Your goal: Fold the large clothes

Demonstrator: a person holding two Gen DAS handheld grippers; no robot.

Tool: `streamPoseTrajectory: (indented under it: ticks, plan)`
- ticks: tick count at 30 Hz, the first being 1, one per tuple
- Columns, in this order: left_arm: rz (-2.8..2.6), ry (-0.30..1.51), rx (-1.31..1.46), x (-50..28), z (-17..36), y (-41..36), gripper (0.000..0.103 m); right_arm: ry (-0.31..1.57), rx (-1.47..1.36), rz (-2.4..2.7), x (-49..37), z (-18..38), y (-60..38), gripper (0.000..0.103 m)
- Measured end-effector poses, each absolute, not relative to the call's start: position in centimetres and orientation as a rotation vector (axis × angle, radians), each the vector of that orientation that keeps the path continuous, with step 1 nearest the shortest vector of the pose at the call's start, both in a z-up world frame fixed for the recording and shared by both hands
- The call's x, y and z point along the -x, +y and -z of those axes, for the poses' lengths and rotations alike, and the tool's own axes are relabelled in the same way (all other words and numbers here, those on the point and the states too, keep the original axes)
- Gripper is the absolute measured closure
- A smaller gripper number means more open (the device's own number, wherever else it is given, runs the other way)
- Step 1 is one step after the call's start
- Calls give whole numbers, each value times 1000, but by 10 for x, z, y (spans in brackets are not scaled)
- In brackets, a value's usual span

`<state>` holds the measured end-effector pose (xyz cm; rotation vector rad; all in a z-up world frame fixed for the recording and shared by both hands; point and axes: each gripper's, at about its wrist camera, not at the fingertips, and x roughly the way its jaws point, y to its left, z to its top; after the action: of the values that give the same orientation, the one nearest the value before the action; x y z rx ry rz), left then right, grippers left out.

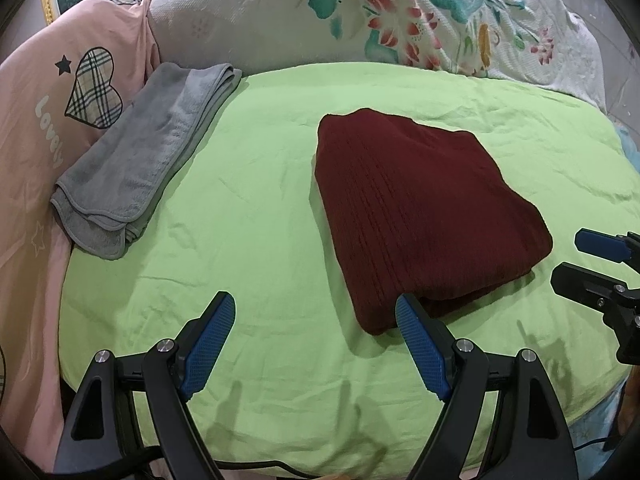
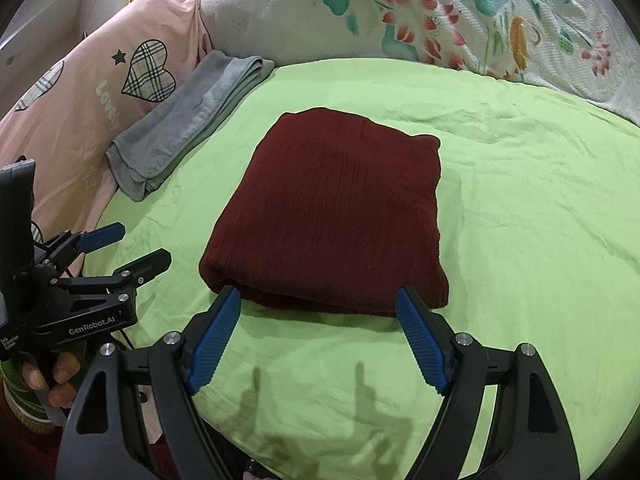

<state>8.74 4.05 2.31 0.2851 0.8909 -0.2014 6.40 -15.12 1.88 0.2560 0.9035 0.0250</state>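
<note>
A dark red knitted garment (image 1: 420, 212) lies folded into a thick rectangle on the green sheet (image 1: 260, 208); it also shows in the right wrist view (image 2: 336, 216). My left gripper (image 1: 314, 312) is open and empty, hovering just in front of the garment's near left corner. My right gripper (image 2: 318, 304) is open and empty, its fingertips level with the garment's near edge. The right gripper also shows at the right edge of the left wrist view (image 1: 576, 260), and the left gripper at the left of the right wrist view (image 2: 140, 246).
A folded grey towel (image 1: 148, 152) lies at the left on the sheet's edge, also in the right wrist view (image 2: 188, 120). A pink quilt with plaid hearts (image 1: 48, 120) and a white floral cover (image 1: 400, 12) are heaped behind. The green sheet (image 2: 540, 220) lies bare to the right.
</note>
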Motion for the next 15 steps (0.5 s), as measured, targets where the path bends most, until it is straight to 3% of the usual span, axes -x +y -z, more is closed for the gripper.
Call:
streamPoseTrajectory:
  ticks: [15]
  plan:
    - [200, 909, -284, -94, -19, 31, 20, 913, -254, -21, -70, -15, -158, 23]
